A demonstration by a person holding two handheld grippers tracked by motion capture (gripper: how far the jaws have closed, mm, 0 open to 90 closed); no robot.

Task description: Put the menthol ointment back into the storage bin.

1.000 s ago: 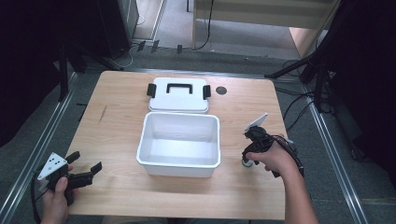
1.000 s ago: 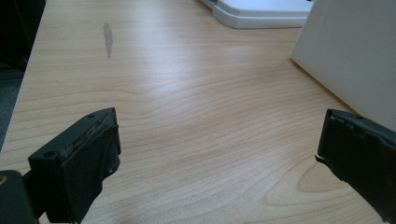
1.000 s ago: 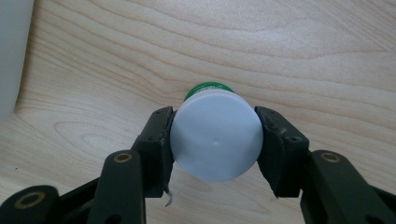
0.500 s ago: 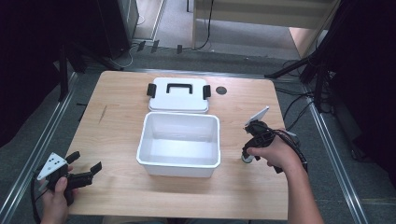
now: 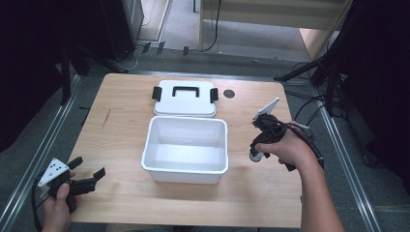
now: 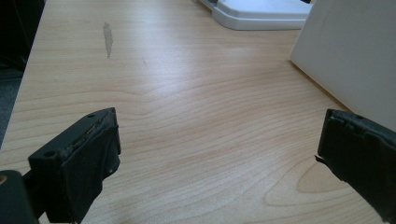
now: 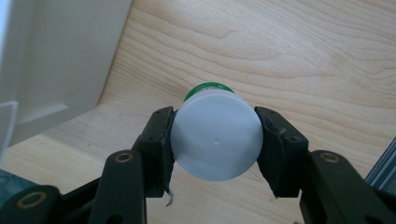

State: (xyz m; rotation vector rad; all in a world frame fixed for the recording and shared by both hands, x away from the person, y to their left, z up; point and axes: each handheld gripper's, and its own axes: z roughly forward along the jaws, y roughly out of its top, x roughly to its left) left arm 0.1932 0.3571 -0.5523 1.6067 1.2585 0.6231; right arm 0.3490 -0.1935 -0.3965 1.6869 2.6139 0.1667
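White plastic makes up most of what sits on the pale wooden bench [image 5: 121,125]: an open rectangular white plastic bin [image 5: 185,150] stands near the middle, and its flat white lid with a black handle and black side clips [image 5: 185,97] lies just behind it, touching or nearly touching the bin's far rim. A small dark round spot [image 5: 229,93] marks the bench just right of the lid.

The right gripper [image 5: 255,151] is held just right of the bin, pointing down, with a hand wrapped round its body. In the right gripper view its two black jaws are clamped on a small round container with a white cap and a green band below it [image 7: 215,135], one pad on each side of the cap. The container [image 5: 253,155] is lifted clear of the bench, near the bin's right wall and outside it.

The left gripper [image 5: 87,170] rests low at the front left corner of the bench, well apart from the bin. In the left gripper view its jaws stand wide with only bare wood between them.
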